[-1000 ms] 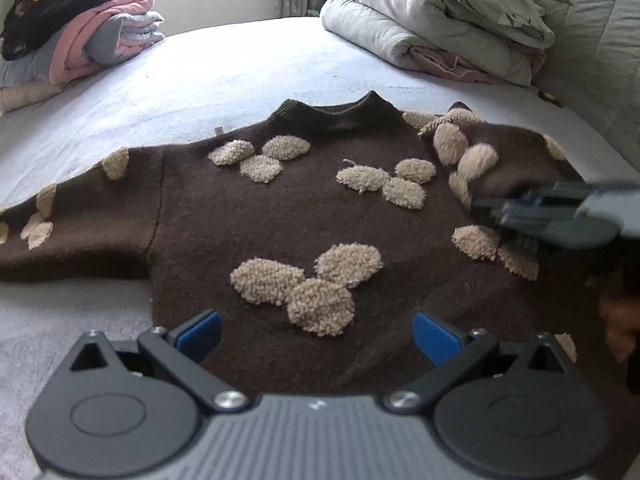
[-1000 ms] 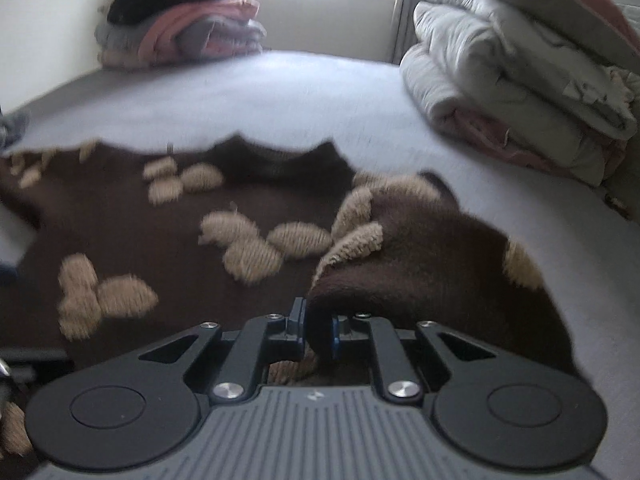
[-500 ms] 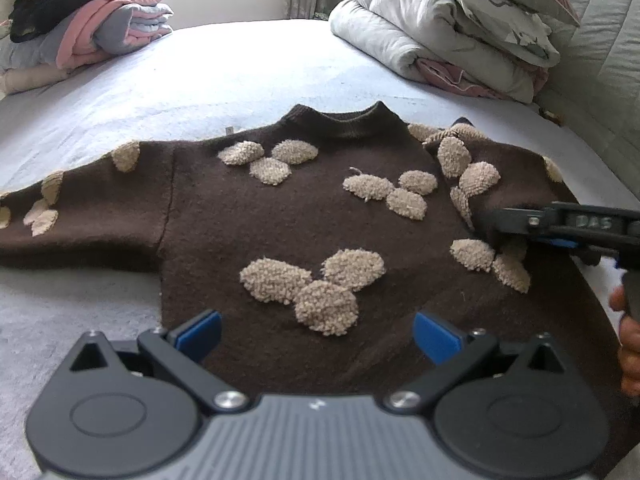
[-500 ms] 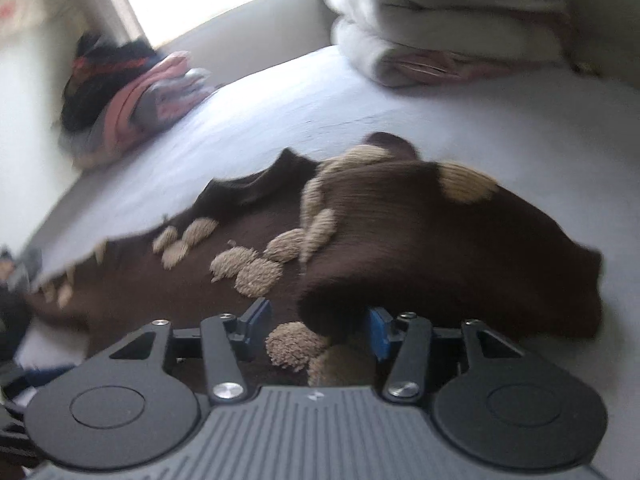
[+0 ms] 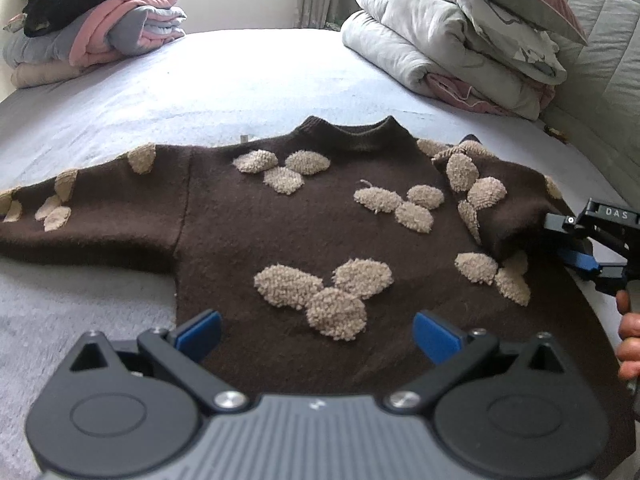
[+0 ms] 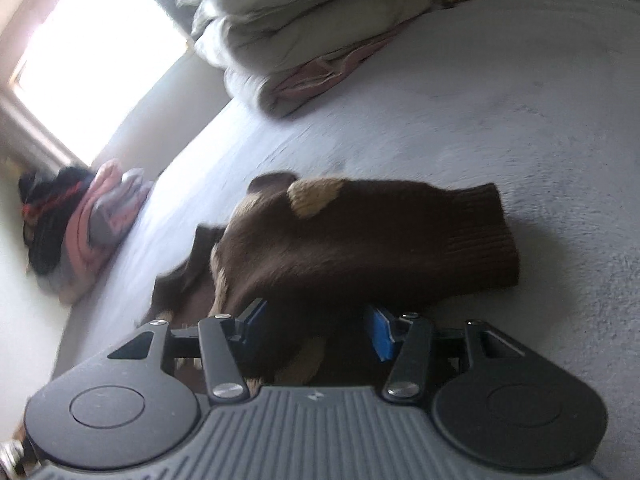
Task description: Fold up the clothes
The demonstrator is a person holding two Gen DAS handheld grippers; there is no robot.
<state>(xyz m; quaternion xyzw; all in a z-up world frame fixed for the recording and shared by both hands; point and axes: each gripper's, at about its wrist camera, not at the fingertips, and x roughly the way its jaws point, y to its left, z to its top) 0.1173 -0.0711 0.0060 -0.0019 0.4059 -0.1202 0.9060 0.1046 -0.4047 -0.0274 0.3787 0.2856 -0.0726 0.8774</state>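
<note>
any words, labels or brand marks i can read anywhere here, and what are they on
"DAS", in pale letters on the black body of the right gripper, seen from the left wrist view.
A small pale logo mark sits on the grey housing of the left gripper, too small to read.
A small pale tag lies at the shoulder edge of the brown sweater; nothing is legible on it.

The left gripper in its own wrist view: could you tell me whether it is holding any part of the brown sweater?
No, the left gripper stands open above the brown sweater, with nothing pinched.

"DAS", perhaps partial, on right gripper (image 5: 576, 240) body.
</note>
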